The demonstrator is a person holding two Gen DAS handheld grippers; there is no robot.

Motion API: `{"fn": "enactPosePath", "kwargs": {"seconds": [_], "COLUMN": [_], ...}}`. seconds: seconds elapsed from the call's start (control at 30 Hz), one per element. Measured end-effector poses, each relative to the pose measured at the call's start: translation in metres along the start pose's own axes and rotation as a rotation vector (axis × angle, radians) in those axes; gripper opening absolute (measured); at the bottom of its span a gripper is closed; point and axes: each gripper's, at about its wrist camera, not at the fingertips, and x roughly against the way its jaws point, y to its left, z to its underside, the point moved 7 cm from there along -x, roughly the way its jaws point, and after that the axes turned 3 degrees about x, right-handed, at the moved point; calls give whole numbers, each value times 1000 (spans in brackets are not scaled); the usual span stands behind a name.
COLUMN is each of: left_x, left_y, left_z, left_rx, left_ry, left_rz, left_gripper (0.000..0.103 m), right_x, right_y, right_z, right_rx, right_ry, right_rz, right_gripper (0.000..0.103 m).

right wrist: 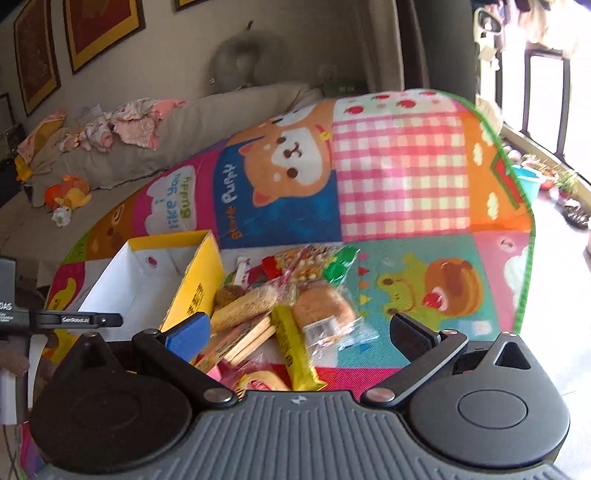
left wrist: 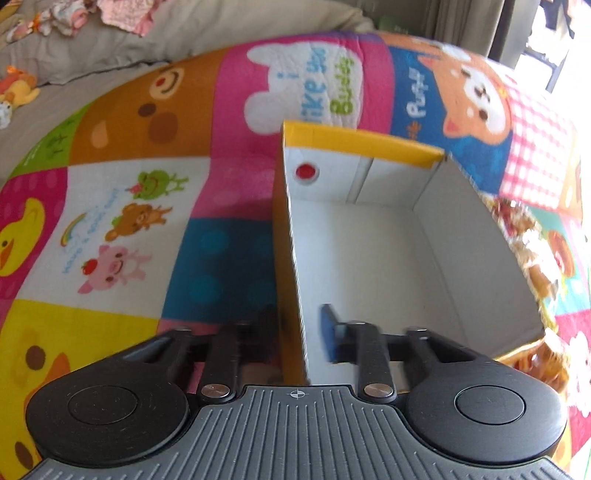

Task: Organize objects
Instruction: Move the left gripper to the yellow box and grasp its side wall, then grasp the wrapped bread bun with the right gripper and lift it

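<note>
An open cardboard box (left wrist: 369, 258), yellow outside and white inside, stands on the colourful play mat (left wrist: 122, 221) with nothing in it. My left gripper (left wrist: 299, 332) is shut on the box's left wall, the blue pad (left wrist: 328, 332) inside and the other finger outside. In the right wrist view the same box (right wrist: 140, 280) sits left of a heap of wrapped snacks: a bun in clear wrap (right wrist: 325, 306), a yellow packet (right wrist: 295, 350), biscuit sticks (right wrist: 247, 339) and a mixed snack bag (right wrist: 306, 262). My right gripper (right wrist: 301, 334) hangs open just above this heap, holding nothing.
The play mat (right wrist: 399, 177) covers the floor. Behind it lies beige bedding (right wrist: 192, 129) with crumpled pink clothes (right wrist: 129, 122) and plush toys (right wrist: 68, 195). Windows and potted plants (right wrist: 554, 177) are at the right. Framed pictures (right wrist: 99, 26) hang on the wall.
</note>
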Motion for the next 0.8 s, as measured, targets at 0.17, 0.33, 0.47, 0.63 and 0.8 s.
{"fn": "enactPosePath", "kwargs": {"seconds": [0.17, 0.33, 0.47, 0.63, 0.8], "left_x": [4, 1, -1, -3, -4], "left_y": [5, -1, -6, -10, -10], "left_z": [2, 0, -2, -1, -1], "left_rx": [-6, -55, -81, -85, -70], "left_ry": [-25, -38, -39, -37, -36], "left_rz": [-11, -34, -35, -30, -28], "left_gripper": [11, 9, 9, 9, 9], "right_x": [-24, -46, -63, -68, -42], "right_y": [32, 54, 59, 57, 49], "right_z": [39, 62, 67, 77, 82], "right_rx": [166, 299, 317, 302, 268], "right_ry": [81, 140, 170, 205, 221], "right_rz": [-63, -100, -114, -86, -68], "right_gripper": [103, 103, 98, 73, 57]}}
